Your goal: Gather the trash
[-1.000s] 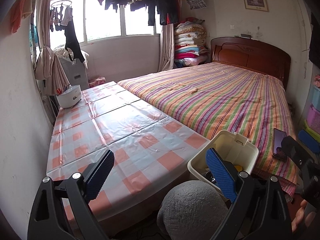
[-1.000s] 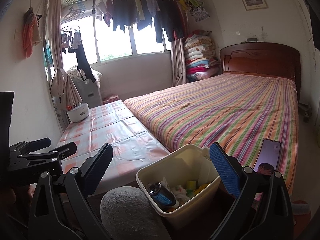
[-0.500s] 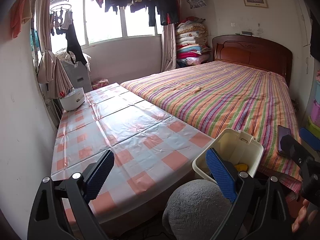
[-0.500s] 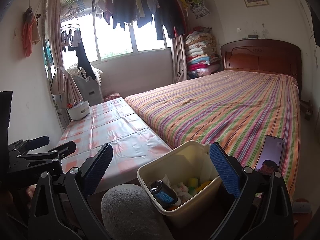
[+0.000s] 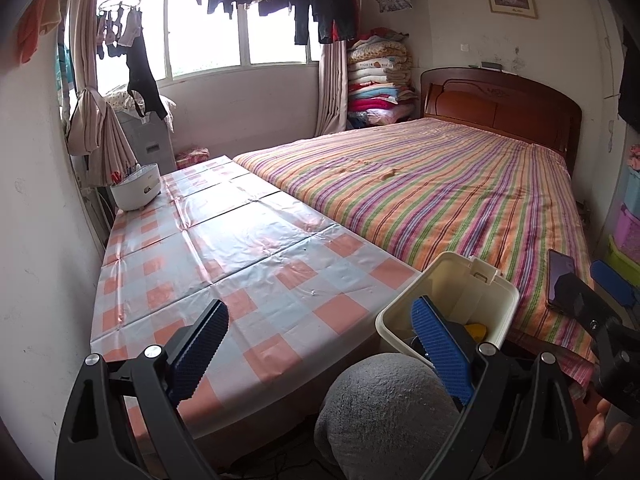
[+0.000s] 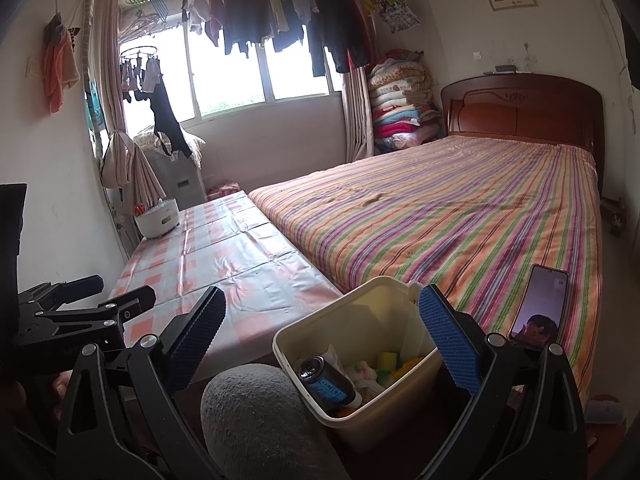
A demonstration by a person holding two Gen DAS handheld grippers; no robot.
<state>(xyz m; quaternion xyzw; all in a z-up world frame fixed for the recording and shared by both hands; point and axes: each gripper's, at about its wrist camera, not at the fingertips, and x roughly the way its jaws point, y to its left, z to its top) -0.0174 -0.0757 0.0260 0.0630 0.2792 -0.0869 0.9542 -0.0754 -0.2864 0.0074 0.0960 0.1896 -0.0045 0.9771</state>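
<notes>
A cream plastic bin (image 6: 404,312) stands between the table and the bed, low in the right wrist view. In it lie a dark can with a blue label (image 6: 326,380), crumpled wrappers (image 6: 362,372) and yellow scraps (image 6: 387,360). The bin also shows in the left wrist view (image 5: 460,280). My right gripper (image 6: 322,340) is open and empty, just above and in front of the bin. My left gripper (image 5: 320,350) is open and empty over the table's near edge, left of the bin.
The table (image 5: 240,248) has a pink checked plastic cover and a white pot (image 5: 136,192) at its far end. A striped bed (image 6: 460,216) lies on the right with a phone (image 6: 540,306) on its near edge. A grey knee (image 6: 260,420) is below.
Both views have shifted slightly and the left one has come a little lower toward the table. Both grippers stay open and empty.
</notes>
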